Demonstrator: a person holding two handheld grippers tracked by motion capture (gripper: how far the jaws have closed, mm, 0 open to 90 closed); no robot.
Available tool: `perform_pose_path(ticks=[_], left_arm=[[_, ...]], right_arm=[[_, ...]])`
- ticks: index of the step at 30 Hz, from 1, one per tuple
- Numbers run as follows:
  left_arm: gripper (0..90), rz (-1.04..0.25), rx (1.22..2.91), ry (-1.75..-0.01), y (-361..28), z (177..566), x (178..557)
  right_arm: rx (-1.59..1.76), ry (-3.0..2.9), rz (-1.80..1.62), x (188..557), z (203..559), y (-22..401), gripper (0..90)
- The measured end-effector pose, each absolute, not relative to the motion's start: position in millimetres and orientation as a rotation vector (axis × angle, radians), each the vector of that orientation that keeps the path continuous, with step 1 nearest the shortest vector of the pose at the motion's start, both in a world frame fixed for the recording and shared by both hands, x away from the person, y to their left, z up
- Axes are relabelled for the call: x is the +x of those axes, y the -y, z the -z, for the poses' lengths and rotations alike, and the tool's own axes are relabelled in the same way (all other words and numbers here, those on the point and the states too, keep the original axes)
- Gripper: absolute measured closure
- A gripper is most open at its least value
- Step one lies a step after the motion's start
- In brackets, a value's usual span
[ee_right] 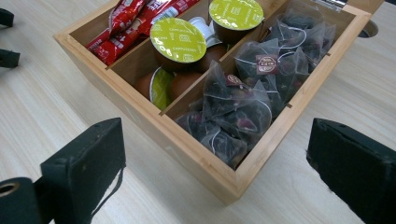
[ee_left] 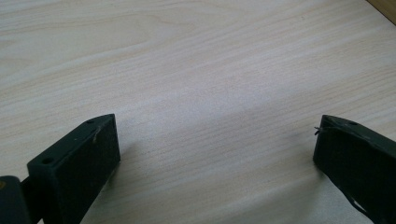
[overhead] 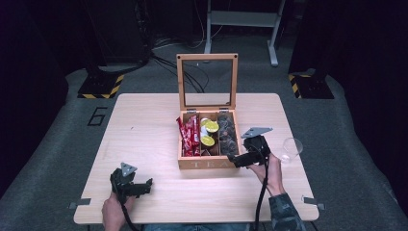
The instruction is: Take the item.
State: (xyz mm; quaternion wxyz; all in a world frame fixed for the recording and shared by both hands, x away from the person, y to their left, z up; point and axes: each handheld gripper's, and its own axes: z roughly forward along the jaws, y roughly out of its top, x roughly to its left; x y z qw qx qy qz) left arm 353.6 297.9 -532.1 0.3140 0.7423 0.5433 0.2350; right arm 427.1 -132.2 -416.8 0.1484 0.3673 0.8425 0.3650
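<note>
Two tongs both agape over pale wooden table point(overhead: 144, 125), open tea box point(overhead: 208, 162) centre, grey carpet, dark room

Ahead of the right hand-held gripper point(ee_right: 215, 154), the box point(ee_right: 196, 154) is smooth pale wood; its tea bags point(ee_right: 243, 100) are sheer mesh, the capsules point(ee_right: 178, 39) foil-lidded, the worktop point(ee_left: 196, 70) matt wood.

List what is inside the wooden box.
The wooden box has three compartments: red packets, green-lidded capsules and see-through tea bags. The top layers cover whatever lies beneath, so the bottom is hidden. The right gripper is open beside its front corner.
</note>
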Motion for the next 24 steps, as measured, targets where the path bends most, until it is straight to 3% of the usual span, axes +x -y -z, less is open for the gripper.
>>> perform_pose_path(ticks=[18, 24], left_arm=[[0.3, -0.619, 1.956, -1.433, -298, 532, 354], [0.3, -0.619, 1.956, -1.433, -298, 532, 354]], right_arm=[[1.057, -2.501, -1.037, 468, 428, 114, 14.0], [1.072, -2.508, -1.022, 476, 434, 111, 25.2]])
